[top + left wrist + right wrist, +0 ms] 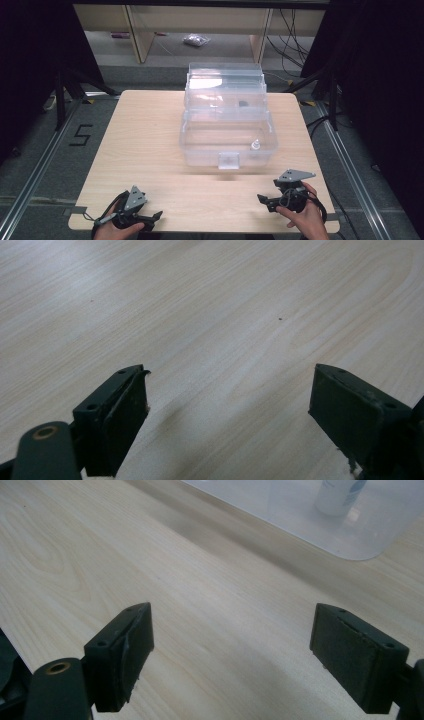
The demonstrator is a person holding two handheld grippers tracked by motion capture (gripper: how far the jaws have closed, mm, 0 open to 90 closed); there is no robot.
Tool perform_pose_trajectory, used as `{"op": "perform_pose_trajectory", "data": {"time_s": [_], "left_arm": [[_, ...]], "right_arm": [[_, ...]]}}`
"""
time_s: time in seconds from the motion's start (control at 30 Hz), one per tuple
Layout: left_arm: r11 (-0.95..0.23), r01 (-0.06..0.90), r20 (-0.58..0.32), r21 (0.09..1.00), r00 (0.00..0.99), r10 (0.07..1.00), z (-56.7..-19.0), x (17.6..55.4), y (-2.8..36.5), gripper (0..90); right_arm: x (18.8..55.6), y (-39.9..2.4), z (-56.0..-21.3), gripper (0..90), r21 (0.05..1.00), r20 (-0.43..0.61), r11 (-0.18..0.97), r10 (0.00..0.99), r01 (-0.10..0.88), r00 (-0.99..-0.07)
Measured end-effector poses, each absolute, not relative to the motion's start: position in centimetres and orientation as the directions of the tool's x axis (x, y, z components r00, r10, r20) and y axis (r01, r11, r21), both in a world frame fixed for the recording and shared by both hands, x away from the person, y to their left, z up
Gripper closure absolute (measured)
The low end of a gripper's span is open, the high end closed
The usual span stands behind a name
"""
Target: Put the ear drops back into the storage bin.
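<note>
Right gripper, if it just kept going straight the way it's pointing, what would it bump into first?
Probably the clear plastic box. The right gripper is open over bare table, and the box's near wall lies ahead, slightly right of centre. A small white bottle stands inside, behind that wall. Depth is hard to judge.

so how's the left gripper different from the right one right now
The left gripper sits at the table's near left edge, jaws pointing right; the right gripper sits at the near right, jaws pointing left. The right gripper is nearer the clear plastic box, whose corner with a small bottle lies ahead of its jaws; the left looks onto bare wood. Both are hand-held, open and empty.
</note>
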State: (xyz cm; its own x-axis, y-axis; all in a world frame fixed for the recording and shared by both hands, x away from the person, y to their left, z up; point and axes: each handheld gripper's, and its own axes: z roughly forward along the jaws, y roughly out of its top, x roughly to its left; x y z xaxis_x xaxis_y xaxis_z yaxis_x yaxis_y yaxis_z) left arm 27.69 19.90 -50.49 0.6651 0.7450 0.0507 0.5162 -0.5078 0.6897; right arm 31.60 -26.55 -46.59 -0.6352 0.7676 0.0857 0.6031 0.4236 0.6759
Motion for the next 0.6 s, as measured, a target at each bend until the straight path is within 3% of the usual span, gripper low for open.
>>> {"op": "perform_pose_trajectory", "data": {"time_s": [0.37, 0.6], "left_arm": [[-0.510, 0.514, 0.054, 0.690, 0.666, 0.744, -50.5, 27.7, 19.9, 15.0], [-0.501, 0.522, 0.044, 0.691, 0.661, 0.749, -50.5, 27.7, 19.8, 15.0]], "right_arm": [[30.6, -26.8, -47.1, 17.5, 0.701, 0.051, 0.434, 0.761, 0.566, -0.646], [29.9, -27.0, -47.5, 16.8, 0.688, 0.076, 0.415, 0.774, 0.595, -0.628]]}}
